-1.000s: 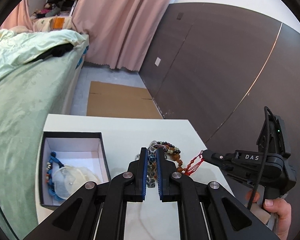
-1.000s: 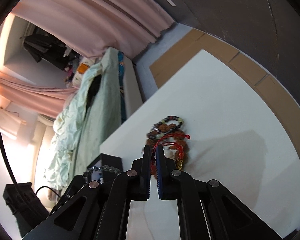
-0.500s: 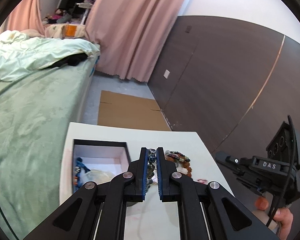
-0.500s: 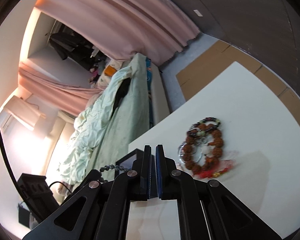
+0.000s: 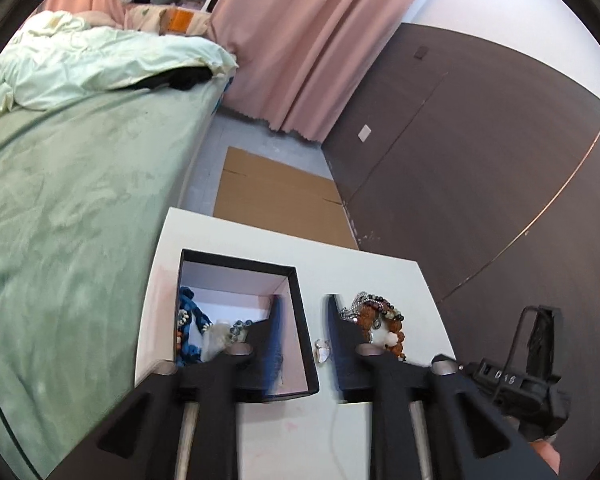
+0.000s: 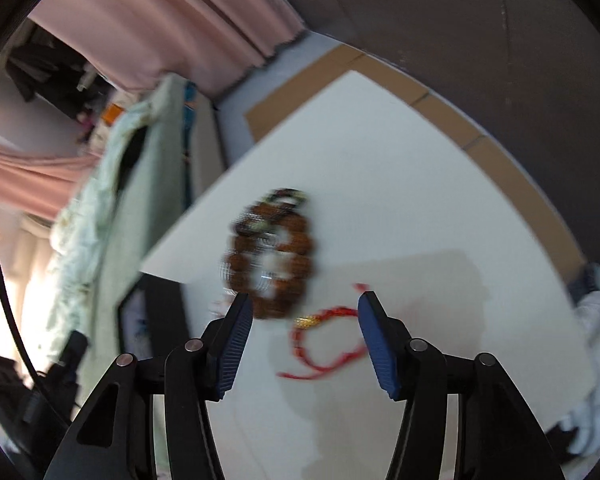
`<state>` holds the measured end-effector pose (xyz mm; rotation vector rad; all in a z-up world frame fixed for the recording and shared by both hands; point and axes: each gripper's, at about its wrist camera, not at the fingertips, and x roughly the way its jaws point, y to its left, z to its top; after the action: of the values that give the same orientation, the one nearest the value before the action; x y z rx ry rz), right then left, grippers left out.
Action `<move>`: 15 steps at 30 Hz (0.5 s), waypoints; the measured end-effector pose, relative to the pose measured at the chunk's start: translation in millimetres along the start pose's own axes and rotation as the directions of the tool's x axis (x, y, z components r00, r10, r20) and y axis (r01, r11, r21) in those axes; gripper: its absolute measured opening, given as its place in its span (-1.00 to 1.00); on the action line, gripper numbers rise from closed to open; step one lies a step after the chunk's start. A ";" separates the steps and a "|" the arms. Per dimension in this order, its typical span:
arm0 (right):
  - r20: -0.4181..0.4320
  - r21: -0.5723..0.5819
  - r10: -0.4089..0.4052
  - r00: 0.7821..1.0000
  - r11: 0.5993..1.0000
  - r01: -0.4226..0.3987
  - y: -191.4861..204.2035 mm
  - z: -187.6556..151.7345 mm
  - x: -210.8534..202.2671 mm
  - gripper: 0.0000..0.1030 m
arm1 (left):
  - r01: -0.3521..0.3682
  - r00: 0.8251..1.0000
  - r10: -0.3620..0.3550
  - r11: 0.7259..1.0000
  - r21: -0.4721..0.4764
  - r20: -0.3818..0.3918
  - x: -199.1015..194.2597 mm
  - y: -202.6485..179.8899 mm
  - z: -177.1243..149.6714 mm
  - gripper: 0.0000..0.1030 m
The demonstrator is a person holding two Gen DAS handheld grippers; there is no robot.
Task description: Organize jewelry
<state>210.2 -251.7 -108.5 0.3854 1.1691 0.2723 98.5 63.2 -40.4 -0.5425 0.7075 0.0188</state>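
Judging by the blue cord point(image 5: 191, 322) already in the box point(image 5: 300, 320) at lower left, sorting is partway: both the left gripper point(image 5: 303, 318) and right gripper point(image 6: 303, 312) are spread and empty, with the brown bead bracelets point(image 6: 270, 258) and red string bracelet point(image 6: 324, 344) left on the table point(image 6: 400, 184) at frame centre.

White table point(image 5: 364, 276) carries a black box point(image 5: 300, 316), open, white inside, at its bed-side edge. Just beside box, away from the bed: small pale piece point(image 5: 322, 350), then bead pile point(image 5: 380, 316). Red cord point(image 6: 324, 344) lies on the tabletop near the pile, farther from box.
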 end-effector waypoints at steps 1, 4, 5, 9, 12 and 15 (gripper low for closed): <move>-0.013 -0.021 -0.021 1.000 1.000 0.021 -1.8 -0.4 1.4 0.08 | -0.003 1.000 0.003 1.000 -0.003 0.008 -1.8 1.0 -0.3 0.24; -0.046 -0.068 -0.050 0.998 0.997 0.047 -2.7 -3.5 6.4 0.08 | -0.011 0.997 0.012 1.000 -0.010 0.080 -14.8 2.3 -0.8 0.53; -0.050 -0.085 -0.064 0.997 0.995 0.059 -1.7 -4.0 7.6 0.08 | -0.014 0.996 0.014 1.000 -0.007 0.087 -17.5 2.6 0.1 0.53; -0.029 -0.175 -0.175 0.984 0.970 0.168 6.6 -6.7 13.0 0.08 | -0.015 0.997 0.018 0.999 -0.029 0.081 -20.3 9.0 1.4 0.54; -0.045 -0.233 -0.223 0.974 0.950 0.207 12.3 -12.7 21.0 0.08 | -0.021 0.997 0.024 0.999 -0.040 0.078 -22.7 14.0 1.9 0.54; -0.011 -0.330 -0.320 0.947 0.895 0.299 22.9 -24.0 26.9 -0.16 | -0.028 0.995 0.032 0.999 -0.037 0.090 -28.7 16.8 2.0 0.54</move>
<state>197.7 -216.5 -129.2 -0.1035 1.2054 0.1943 74.4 83.3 -29.2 -0.5619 0.6276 0.0838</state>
